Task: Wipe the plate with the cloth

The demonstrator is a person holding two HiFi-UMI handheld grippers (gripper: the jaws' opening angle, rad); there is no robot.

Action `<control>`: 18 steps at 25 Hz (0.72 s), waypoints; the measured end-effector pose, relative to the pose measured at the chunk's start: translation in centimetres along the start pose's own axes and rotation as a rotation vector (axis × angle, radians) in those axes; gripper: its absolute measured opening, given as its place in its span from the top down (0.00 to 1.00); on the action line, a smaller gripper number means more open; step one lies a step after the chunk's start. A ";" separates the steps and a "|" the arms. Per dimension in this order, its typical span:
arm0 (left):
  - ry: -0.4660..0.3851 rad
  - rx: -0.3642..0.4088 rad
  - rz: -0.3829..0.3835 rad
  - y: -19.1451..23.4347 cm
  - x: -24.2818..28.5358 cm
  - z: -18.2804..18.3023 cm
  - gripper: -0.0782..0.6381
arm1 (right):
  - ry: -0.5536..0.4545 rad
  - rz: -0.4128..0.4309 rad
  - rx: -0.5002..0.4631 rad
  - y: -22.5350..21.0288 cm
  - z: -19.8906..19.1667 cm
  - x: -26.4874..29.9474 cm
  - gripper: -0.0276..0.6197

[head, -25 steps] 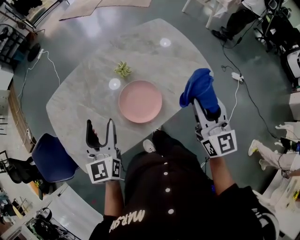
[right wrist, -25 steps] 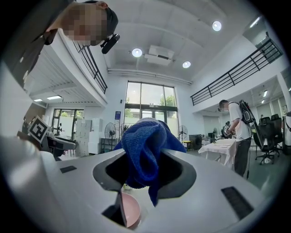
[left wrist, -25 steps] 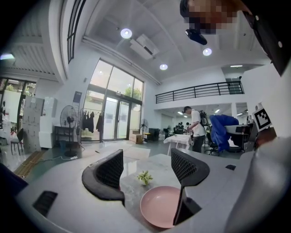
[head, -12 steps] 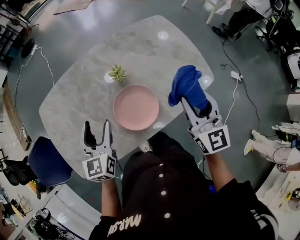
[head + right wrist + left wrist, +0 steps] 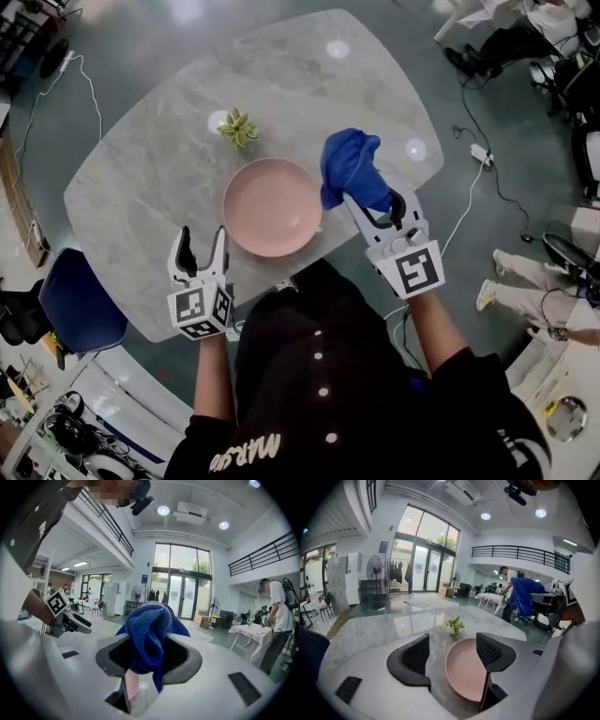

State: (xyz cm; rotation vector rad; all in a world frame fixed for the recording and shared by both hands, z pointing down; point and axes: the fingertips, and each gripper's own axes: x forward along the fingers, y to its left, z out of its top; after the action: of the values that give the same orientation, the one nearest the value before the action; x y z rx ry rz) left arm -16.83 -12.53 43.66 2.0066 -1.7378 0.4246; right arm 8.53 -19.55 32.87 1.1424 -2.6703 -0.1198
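A round pink plate (image 5: 273, 206) lies near the front edge of the grey marble table (image 5: 141, 178). My right gripper (image 5: 367, 202) is shut on a bunched blue cloth (image 5: 350, 167), held just right of the plate's rim and above the table. In the right gripper view the cloth (image 5: 151, 634) hangs between the jaws, with a bit of plate (image 5: 132, 684) under it. My left gripper (image 5: 202, 246) stands open at the plate's lower left with nothing in it. In the left gripper view the plate (image 5: 465, 667) shows between and beyond the spread jaws.
A small green succulent (image 5: 238, 127) sits on the table behind the plate. A blue chair (image 5: 77, 300) stands at the table's left front. Cables and a power strip (image 5: 478, 153) lie on the floor at right. People sit and stand at the far right.
The right gripper has carried the cloth left and nearer to the plate's right rim. The left gripper has edged up toward the plate's lower-left side, still open.
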 end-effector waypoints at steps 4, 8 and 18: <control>0.067 -0.027 0.004 0.6 1.8 -2.5 0.45 | 0.052 0.077 -0.056 1.3 -2.2 2.4 0.73; 0.131 -0.066 0.003 1.1 3.3 -5.2 0.47 | 0.147 0.166 -0.156 2.9 -5.3 4.3 0.73; 0.236 -0.125 0.024 2.0 6.4 -10.1 0.49 | 0.263 0.287 -0.207 6.5 -11.2 8.2 0.73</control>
State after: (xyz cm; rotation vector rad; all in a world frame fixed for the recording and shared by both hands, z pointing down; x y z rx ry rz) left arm -17.22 -12.86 55.80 1.7733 -1.6035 0.5244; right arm 1.26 -20.82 46.28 0.6558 -2.4850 -0.1772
